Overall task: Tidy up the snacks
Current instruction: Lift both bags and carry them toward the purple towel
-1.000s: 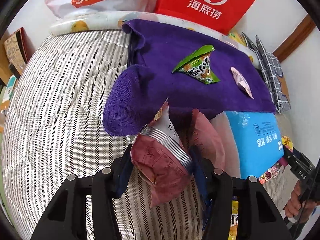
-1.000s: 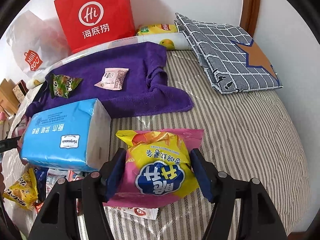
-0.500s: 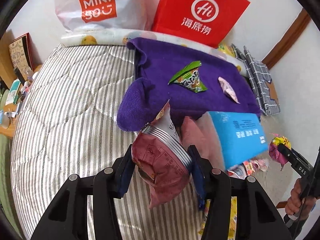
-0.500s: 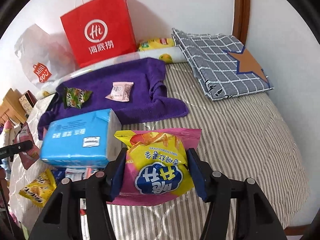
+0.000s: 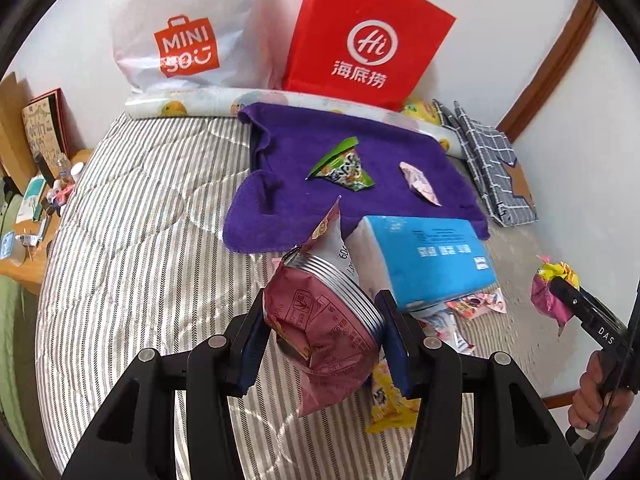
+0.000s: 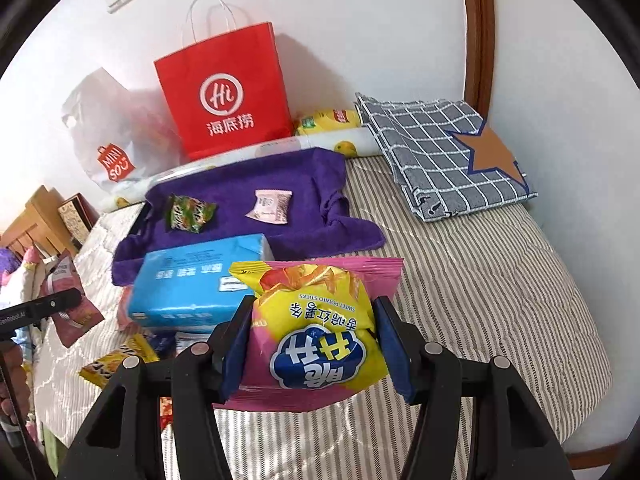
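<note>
Bed scene, two wrist views. Left gripper (image 5: pixel 322 332) is clenched on a maroon snack bag (image 5: pixel 320 332), pinched at its middle so both ends hang free above the striped mattress (image 5: pixel 132 248). Right gripper (image 6: pixel 316 346) clamps a pink-and-yellow sweet potato stick bag (image 6: pixel 320 332) the same way, label upside down, raised over the mattress near its front edge. Both look lifted for carrying, prob. toward the purple towel (image 5: pixel 360 152) at the head edge, where a green packet (image 5: pixel 344 166) and a pale pink packet (image 5: pixel 418 182) already lie apart, as if sorted there. A blue tissue pack (image 6: pixel 196 284) sits just in front of the towel, covering part of a loose pile of small packets (image 6: pixel 116 362); their number and kinds can't be made out. Red paper bag (image 6: pixel 228 92) and white plastic bag (image 5: pixel 180 24) stand against the wall; contents not visible.
</note>
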### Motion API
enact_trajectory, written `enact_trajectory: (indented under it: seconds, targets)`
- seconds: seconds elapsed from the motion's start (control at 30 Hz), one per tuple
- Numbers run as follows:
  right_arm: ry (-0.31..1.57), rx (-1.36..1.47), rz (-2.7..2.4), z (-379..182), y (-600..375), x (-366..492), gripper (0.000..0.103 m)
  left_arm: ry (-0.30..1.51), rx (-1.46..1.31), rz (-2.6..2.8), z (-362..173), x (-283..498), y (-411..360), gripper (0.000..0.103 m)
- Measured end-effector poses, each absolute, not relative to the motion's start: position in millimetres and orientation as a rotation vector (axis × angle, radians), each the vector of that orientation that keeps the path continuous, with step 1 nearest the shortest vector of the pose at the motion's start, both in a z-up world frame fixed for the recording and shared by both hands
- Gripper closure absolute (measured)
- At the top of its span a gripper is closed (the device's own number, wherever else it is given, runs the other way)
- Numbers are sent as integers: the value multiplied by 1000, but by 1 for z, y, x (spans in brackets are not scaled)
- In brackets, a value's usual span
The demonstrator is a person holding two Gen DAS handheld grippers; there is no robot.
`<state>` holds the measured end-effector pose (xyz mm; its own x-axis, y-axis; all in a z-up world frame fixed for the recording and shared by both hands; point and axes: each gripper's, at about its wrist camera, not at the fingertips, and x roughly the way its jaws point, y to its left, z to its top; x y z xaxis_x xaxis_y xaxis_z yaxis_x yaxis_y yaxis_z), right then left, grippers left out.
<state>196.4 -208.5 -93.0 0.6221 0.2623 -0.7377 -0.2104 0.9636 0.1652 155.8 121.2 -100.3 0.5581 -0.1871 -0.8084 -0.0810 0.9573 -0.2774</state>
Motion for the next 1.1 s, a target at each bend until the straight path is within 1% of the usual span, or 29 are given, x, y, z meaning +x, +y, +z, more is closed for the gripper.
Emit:
enact_trajectory:
  seconds: [0.63, 1.1]
  targets:
    - [799, 55, 339, -69, -188, 168, 47, 921, -278, -151, -67, 133, 84, 52]
    - [797, 91, 348, -67, -181, 180, 47, 923, -272, -234, -69, 156, 68, 52]
